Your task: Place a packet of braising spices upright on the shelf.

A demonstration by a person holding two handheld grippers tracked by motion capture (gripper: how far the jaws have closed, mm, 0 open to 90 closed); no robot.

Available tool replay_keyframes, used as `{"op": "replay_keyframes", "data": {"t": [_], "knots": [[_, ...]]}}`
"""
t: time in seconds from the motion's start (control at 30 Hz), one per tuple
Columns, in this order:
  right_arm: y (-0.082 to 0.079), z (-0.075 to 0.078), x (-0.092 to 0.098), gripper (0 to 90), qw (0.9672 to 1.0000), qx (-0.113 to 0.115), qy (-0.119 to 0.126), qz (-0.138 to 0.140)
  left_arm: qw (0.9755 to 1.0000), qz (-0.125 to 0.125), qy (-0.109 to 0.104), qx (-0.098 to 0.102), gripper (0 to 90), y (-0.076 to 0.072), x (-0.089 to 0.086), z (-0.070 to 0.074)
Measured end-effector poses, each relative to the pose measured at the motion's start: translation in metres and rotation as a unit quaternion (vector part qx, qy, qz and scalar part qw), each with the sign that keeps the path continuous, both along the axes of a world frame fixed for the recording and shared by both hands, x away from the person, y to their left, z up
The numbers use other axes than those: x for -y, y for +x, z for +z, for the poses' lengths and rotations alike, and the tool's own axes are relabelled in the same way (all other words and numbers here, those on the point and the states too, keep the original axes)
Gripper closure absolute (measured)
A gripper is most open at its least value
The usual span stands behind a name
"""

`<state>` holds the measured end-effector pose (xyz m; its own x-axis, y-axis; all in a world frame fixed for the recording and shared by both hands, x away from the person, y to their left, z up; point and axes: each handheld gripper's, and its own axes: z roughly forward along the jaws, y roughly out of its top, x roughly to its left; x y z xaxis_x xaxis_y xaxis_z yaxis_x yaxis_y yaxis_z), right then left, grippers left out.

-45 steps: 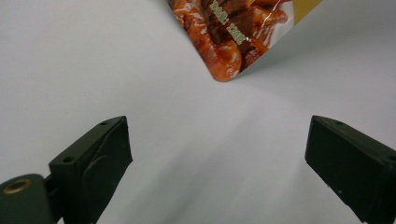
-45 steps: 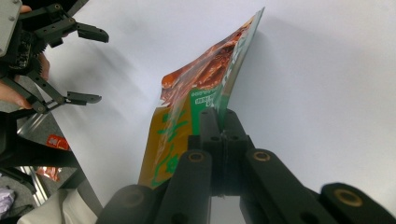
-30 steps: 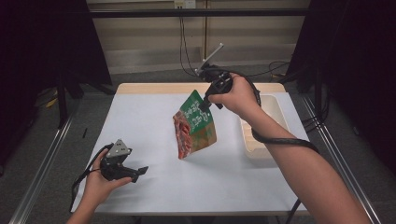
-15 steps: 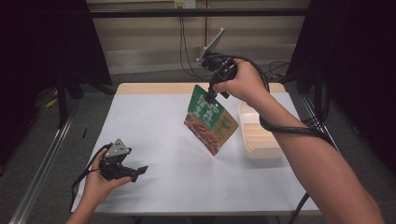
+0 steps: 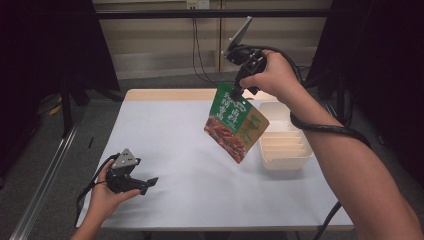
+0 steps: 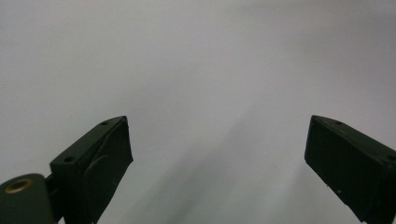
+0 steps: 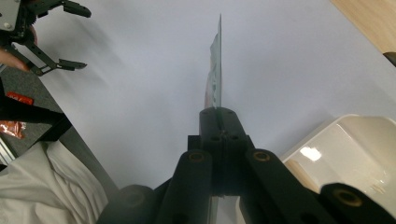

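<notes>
A matte white table (image 5: 165, 125) is seen, with a pale compartmented plastic tray (image 5: 286, 147) at its right edge. Above both, a glossy green-and-red foil pouch (image 5: 236, 125) is pinched at its top corner by the right hand-held gripper (image 5: 235, 93). The left hand-held gripper (image 5: 150, 182) is spread near the front edge.

Snack pouch (image 5: 236, 126), hanging from right gripper (image 5: 235, 93), carried only print in view. Green upper band bore large white Chinese characters, too small and blurred to read for certain. Lighter panel at pouch's right edge bore green brush-style characters, likewise unreadable. Red lower part showed food picture, no legible words. In right gripper view pouch stood edge-on, print unreadable. No brand, number or sign could be made out elsewhere.
</notes>
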<state>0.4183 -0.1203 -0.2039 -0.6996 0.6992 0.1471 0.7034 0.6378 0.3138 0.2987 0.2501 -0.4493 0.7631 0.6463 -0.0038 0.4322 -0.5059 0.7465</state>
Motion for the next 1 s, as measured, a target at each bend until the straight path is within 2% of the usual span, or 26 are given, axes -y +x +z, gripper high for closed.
{"op": "replay_keyframes", "data": {"t": [0.3,0.37,0.7,0.83,0.87,1.0], "knots": [[0.008,0.006,0.009,90.0,1.0000,-0.002,-0.005,0.000,1.0000,-0.001,0.006,0.002,7.2,0.000,-0.001,0.001],[0.009,0.009,0.011,90.0,1.0000,-0.001,-0.007,0.000,0.9999,0.002,0.014,0.003,7.2,-0.001,-0.001,0.002],[0.019,0.021,0.021,90.0,1.0000,0.002,-0.006,-0.002,0.9999,0.002,0.010,0.001,7.2,-0.001,-0.002,0.002],[0.022,0.026,0.024,90.0,0.9998,0.013,-0.015,0.002,0.9999,0.003,0.010,0.002,7.2,-0.001,-0.002,0.002],[0.022,0.028,0.025,90.0,0.9998,0.014,-0.015,0.002,1.0000,0.002,0.003,0.004,7.2,-0.001,-0.002,0.002],[0.023,0.034,0.031,90.0,0.9998,0.016,-0.009,-0.004,1.0000,0.003,0.001,0.003,7.2,-0.002,-0.002,0.001]]}}
